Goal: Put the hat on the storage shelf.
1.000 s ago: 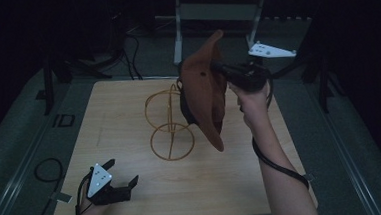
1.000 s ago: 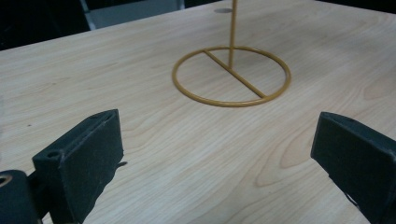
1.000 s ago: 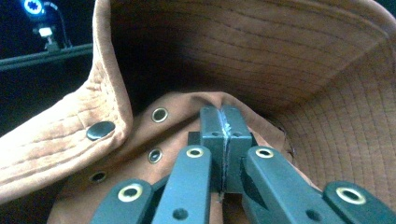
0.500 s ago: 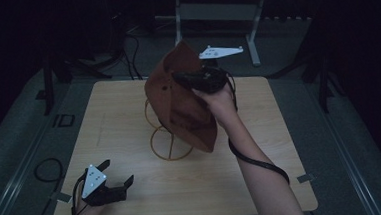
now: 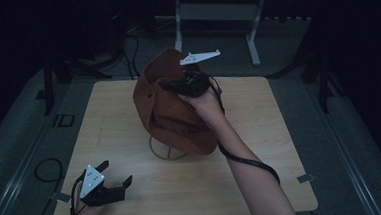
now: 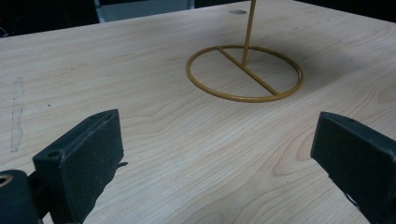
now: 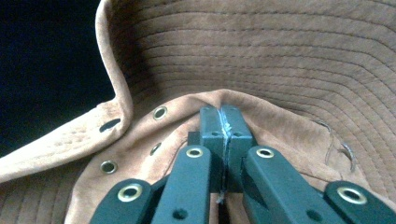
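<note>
A pale wooden table spans the middle of the high view. At its centre a brown hat hangs over a yellow wire stand, covering all but the ring base. The right gripper, above centre, has its jaws pressed together on a fold of the hat's fabric. At the lower left, the left gripper rests on the table, jaws spread wide, holding nothing.

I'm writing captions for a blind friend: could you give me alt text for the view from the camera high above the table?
A person's right gripper holds a brown hat over a yellow wire stand in the middle of a light wooden table. The left gripper, jaws apart, rests near the table's front left corner in a dim room.
</note>
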A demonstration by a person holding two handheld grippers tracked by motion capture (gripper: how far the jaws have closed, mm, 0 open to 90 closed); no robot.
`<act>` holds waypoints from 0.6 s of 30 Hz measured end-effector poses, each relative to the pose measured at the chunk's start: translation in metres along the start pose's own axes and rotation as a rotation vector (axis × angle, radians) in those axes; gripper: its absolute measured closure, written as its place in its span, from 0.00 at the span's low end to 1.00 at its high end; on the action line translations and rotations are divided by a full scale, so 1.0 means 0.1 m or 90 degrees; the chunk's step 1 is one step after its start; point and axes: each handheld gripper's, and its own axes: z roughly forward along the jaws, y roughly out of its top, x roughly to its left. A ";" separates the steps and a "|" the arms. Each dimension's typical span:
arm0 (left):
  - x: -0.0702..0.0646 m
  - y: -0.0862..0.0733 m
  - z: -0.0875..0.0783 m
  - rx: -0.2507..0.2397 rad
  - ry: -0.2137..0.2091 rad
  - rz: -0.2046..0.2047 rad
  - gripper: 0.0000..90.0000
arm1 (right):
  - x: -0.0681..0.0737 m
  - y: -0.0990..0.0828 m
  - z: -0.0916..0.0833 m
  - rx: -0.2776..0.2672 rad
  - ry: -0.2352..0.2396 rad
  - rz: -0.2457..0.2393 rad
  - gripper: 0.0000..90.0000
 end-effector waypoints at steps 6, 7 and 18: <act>-0.02 0.00 0.01 0.000 -0.004 0.003 0.03 | 0.03 0.00 0.06 0.008 0.000 -0.009 0.96; -0.02 0.00 0.01 0.000 -0.006 0.001 0.03 | 0.03 0.00 0.08 0.008 0.002 -0.008 0.89; -0.01 -0.01 0.01 0.000 -0.008 0.000 0.03 | 0.11 0.03 0.15 0.016 0.008 -0.023 0.44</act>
